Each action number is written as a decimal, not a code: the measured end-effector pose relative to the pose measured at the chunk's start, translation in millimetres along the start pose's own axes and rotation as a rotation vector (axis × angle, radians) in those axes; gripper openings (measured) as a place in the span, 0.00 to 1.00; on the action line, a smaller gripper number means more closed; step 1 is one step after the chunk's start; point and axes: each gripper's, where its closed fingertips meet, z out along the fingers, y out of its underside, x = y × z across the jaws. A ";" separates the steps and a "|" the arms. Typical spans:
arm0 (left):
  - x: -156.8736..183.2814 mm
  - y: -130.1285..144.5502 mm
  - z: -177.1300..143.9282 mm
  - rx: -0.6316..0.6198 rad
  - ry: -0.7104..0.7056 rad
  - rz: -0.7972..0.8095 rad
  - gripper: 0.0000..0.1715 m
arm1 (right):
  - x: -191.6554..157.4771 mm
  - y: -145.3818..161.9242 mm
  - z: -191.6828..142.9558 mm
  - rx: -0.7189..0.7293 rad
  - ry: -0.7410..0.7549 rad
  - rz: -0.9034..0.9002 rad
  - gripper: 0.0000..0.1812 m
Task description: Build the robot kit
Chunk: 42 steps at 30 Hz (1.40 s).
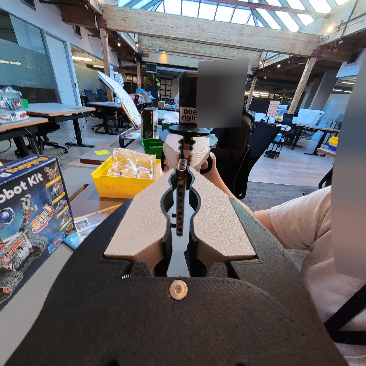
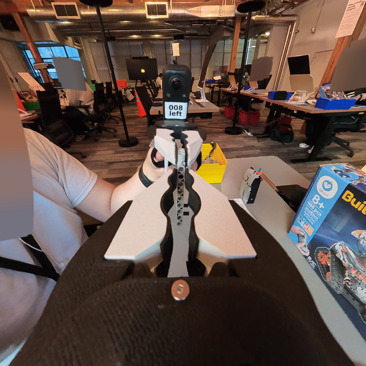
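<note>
Black beam (image 1: 180, 200) sits clamped in our left gripper (image 1: 181, 174); our right gripper (image 2: 181, 172) clamps a grey beam (image 2: 179, 198). We hold both raised above the table (image 2: 263, 208), tip to tip, facing each other.

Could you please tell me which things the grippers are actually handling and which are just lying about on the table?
In hand: left gripper shut on a dark holed beam; right gripper shut on a grey holed beam.

Lying about: yellow bin of bagged parts, kit box, white-and-black assembly, all on the table.
</note>
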 end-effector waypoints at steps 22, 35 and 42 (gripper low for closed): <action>-9.0 -8.9 -1.9 0.073 -0.015 -0.126 0.03 | 9.8 -12.1 -11.8 0.133 -0.057 0.129 0.03; -3.1 -9.7 1.3 0.068 0.017 -0.187 0.03 | 3.2 -13.8 -8.6 0.201 -0.250 0.344 0.03; -7.3 -11.5 -1.9 0.081 0.001 -0.205 0.03 | 7.7 -12.6 -3.3 0.201 -0.214 0.344 0.03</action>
